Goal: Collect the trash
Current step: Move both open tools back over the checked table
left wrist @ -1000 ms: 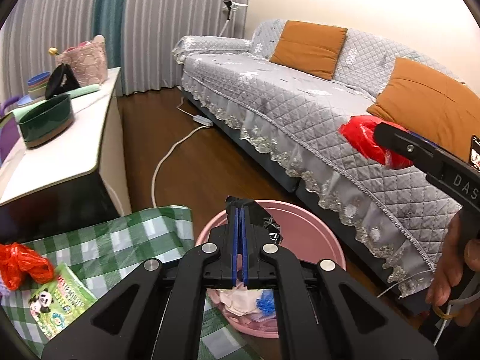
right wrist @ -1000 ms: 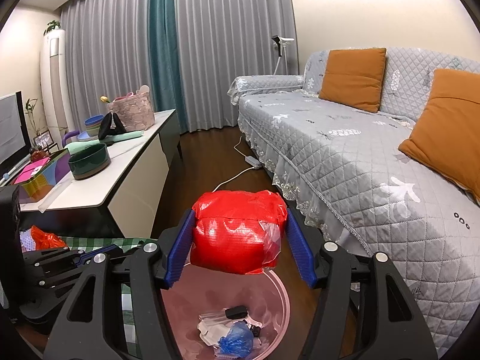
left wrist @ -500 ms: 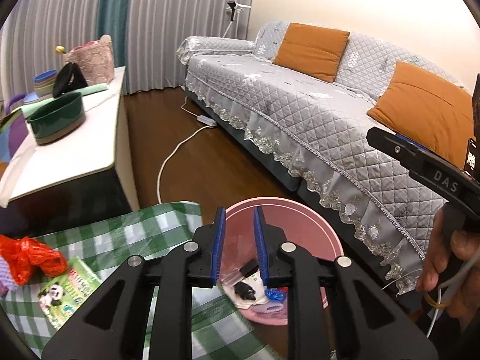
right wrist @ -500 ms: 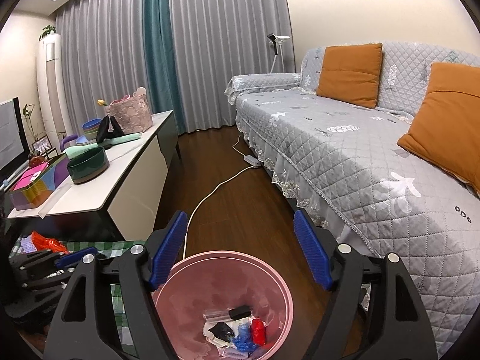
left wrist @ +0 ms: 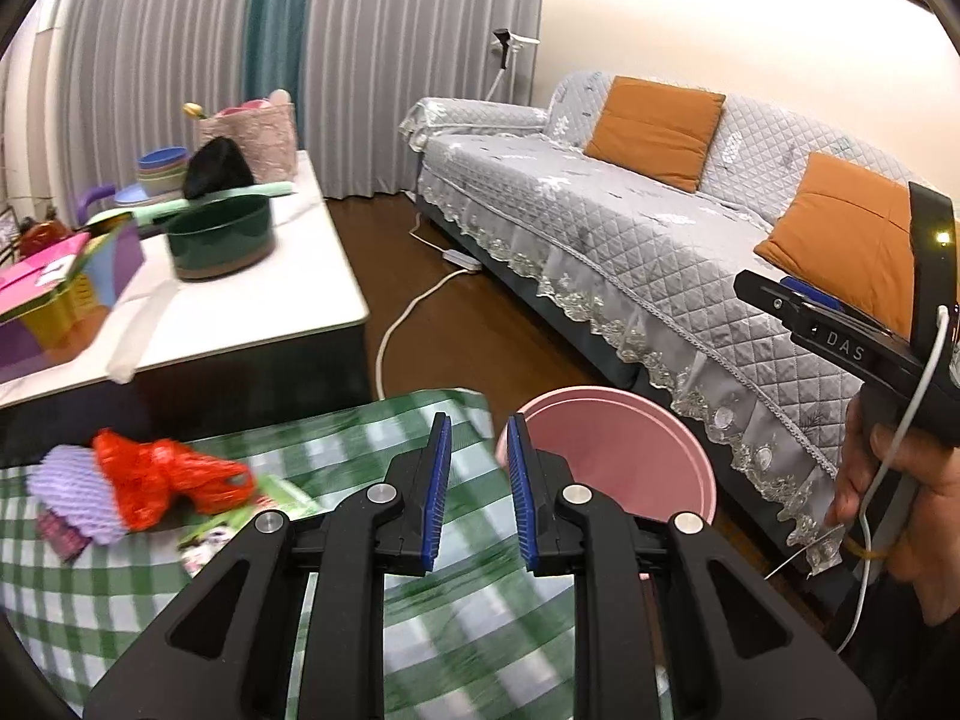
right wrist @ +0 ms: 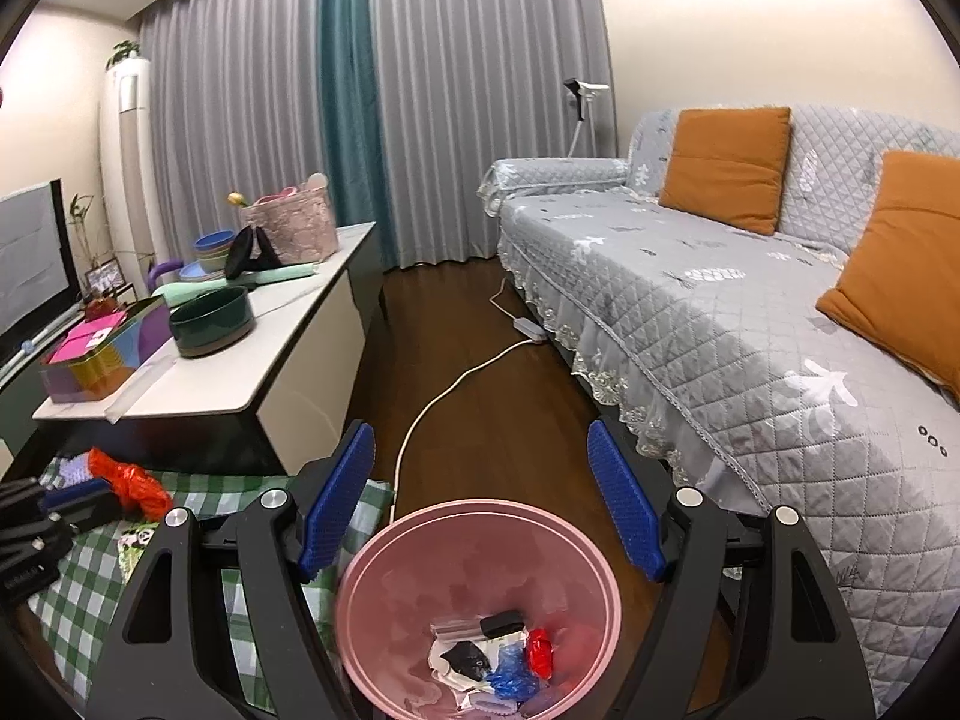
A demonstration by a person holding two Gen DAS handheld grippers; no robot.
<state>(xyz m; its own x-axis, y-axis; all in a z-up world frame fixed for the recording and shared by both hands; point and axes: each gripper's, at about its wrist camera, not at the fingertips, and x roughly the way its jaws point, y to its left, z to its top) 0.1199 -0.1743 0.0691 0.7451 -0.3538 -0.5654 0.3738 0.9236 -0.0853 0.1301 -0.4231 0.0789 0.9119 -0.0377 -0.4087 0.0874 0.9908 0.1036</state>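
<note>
Trash collection is between pickups right now, by the look of it. The pink bin (right wrist: 477, 600) sits on the floor between the sofa (right wrist: 720, 324) and the low table with the green checked cloth (left wrist: 240, 552), and wrappers and scraps lie at its bottom: black, white, blue and red bits.

The right tool (right wrist: 489, 501) hovers directly over the bin's mouth, jaws spread wide, nothing between the blue pads (right wrist: 624, 504). Empty-handed, then.

The left tool (left wrist: 477, 474) points across the checked cloth, just beside the bin's rim. Its jaws stand a narrow gap apart and hold nothing; only cloth and bin edge show through the slot.

More trash waits on the cloth. A crumpled red plastic bag (left wrist: 162, 480) lies towards the far left, touching a purple foam net (left wrist: 72, 492), and a printed green packet (left wrist: 240, 516) pokes out just beside them. The view is smeared there, so finer detail is hard to call.

My read: the step in hand is going for the next piece, and the left tool is the nearer one. The next move calls for swinging it left towards the red bag, spreading those jaws a good deal wider, since the bag is bulky and springy, then coming down on the bunched middle so it doesn't slip out on the carry to the bin.
</note>
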